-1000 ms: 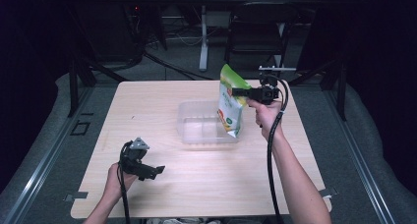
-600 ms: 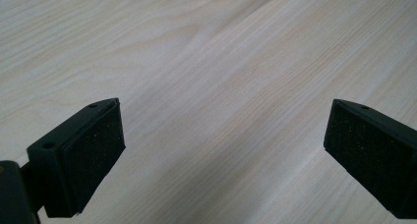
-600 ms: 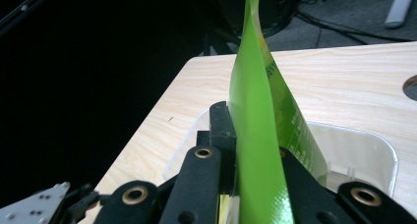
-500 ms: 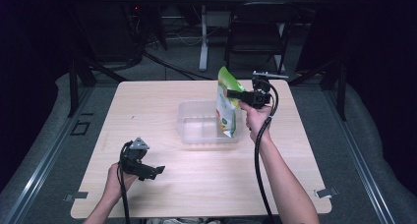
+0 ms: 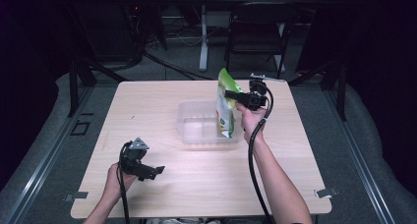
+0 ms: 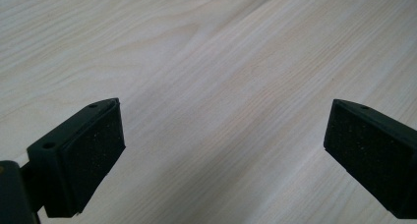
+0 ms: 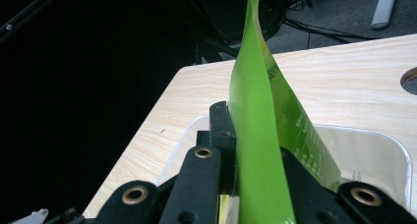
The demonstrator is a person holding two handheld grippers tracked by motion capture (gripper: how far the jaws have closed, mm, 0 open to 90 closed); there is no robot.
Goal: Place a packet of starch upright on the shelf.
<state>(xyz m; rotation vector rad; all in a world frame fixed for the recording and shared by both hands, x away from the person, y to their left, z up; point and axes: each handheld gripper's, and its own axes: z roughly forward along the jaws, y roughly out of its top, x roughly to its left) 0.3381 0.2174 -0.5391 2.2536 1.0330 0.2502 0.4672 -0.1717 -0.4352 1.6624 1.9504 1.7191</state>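
Green pouch (image 5: 226,105) clamped near its upper edge between the jaws of the right gripper (image 5: 235,94), hanging upright over the right end of the clear plastic tub (image 5: 196,130) at mid-table. Long axis close to vertical, top end up and leaning a little away from the person, bottom end down inside the tub or just at its right wall; contact with the tub floor not discernible. Seen edge-on in the right gripper view (image 7: 258,150), broad faces turned sideways, printed face toward the tub. Left gripper (image 5: 147,171) low over the wooden table (image 5: 305,150) near its front left, jaws spread wide, nothing between the pads (image 6: 93,150).
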